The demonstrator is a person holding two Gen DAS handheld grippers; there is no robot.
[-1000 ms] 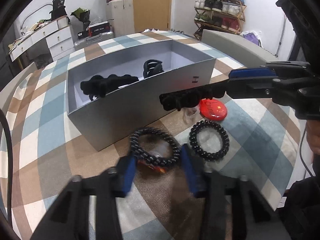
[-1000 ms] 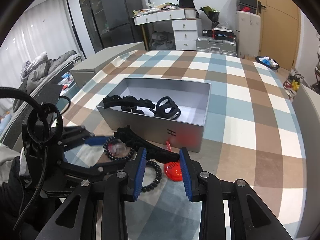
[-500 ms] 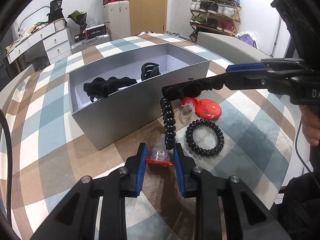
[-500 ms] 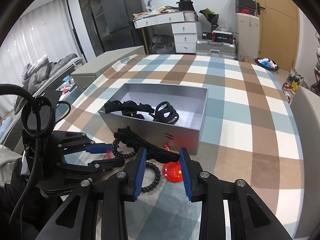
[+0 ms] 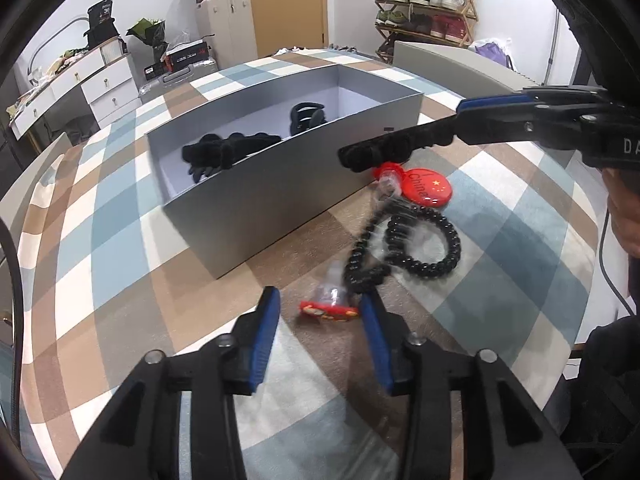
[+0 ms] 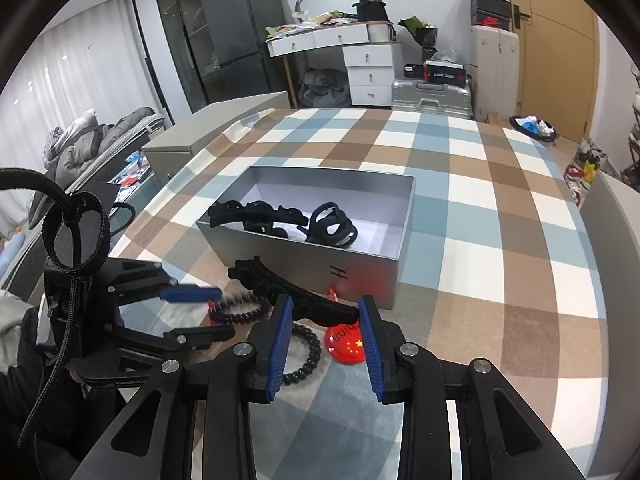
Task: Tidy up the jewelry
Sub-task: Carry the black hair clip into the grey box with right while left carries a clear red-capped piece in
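Observation:
My left gripper [image 5: 318,300] hovers over the checked tablecloth with its jaws opening. A red tag [image 5: 328,309] lies loose between the pads, tied to a black bead bracelet [image 5: 360,256] that is motion-blurred. A second black bead bracelet [image 5: 428,240] lies flat beside it, next to a red round badge [image 5: 430,189]. My right gripper [image 6: 324,312] is shut on a long black hair clip [image 6: 296,294], held in the air in front of the grey box [image 6: 288,256]. The left wrist view shows that clip [image 5: 392,146] above the badge.
The open grey box [image 5: 280,188] holds two black hair clips [image 5: 224,152] [image 5: 306,114]. A person's hand [image 5: 624,208] holds the right gripper at the right edge. A grey lid [image 6: 212,128] lies at the table's far left edge. Furniture stands around the table.
One second ago the left jaws stood around the bracelet on the cloth. They then shut on its red tag and lifted it. Now they have opened and the bracelet is dropping. The right gripper keeps its clip.

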